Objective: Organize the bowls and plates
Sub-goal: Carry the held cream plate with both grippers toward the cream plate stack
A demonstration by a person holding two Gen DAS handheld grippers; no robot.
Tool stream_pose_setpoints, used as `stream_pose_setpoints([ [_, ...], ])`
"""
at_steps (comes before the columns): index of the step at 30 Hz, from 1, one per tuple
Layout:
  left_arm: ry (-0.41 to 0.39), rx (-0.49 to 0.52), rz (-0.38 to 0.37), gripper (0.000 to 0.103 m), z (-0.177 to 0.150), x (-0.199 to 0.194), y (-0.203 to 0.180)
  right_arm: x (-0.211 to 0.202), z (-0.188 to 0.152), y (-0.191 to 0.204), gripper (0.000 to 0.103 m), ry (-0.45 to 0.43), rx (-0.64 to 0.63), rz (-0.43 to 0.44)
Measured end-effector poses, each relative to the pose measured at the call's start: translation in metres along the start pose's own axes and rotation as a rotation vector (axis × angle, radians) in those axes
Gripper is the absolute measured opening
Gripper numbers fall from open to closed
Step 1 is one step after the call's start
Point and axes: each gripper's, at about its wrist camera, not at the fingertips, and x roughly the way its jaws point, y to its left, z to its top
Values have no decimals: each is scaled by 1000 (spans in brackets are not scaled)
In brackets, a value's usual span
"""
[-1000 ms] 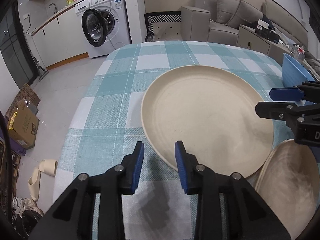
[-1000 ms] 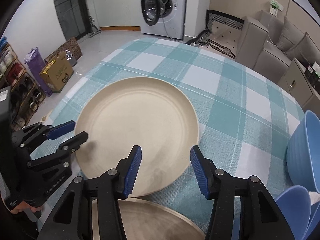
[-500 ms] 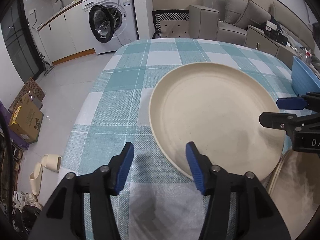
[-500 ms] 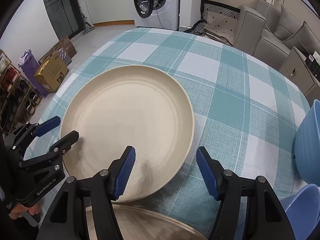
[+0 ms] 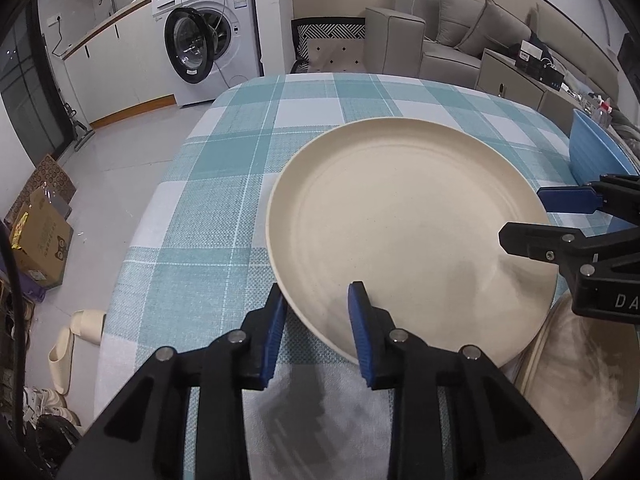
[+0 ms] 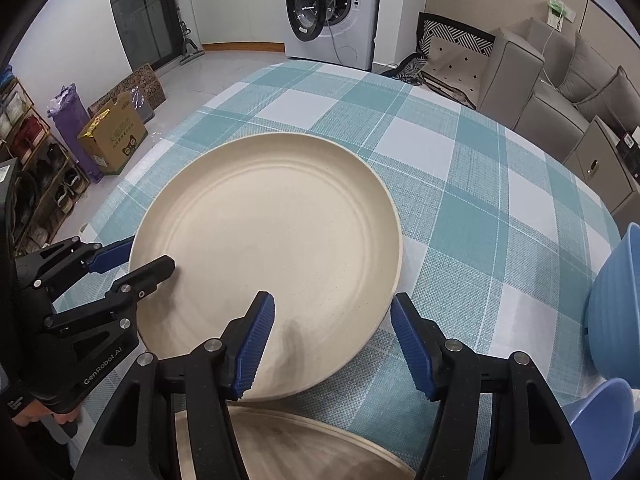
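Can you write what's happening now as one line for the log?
left gripper: open, straddling plate rim | right gripper: open, straddling same plate | plate: on table

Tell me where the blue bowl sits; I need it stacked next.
The blue bowl sits at the table's right edge in the right wrist view, right of the cream plate, above a second blue bowl.

Home, open-plan apt, washing machine (image 5: 212, 40), sofa (image 5: 448, 36), slippers (image 5: 76, 340)
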Motion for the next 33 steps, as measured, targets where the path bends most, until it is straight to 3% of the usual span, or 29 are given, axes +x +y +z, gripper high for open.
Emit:
stream_pose_setpoints([
  [15,-72,-7,16,30,-1,-33,-3,-36,-9,4,63,-83,-4,-2],
  [33,-184,37,17,30,-15,-98,-28,-120,-51,4,63,-224,24,-20],
])
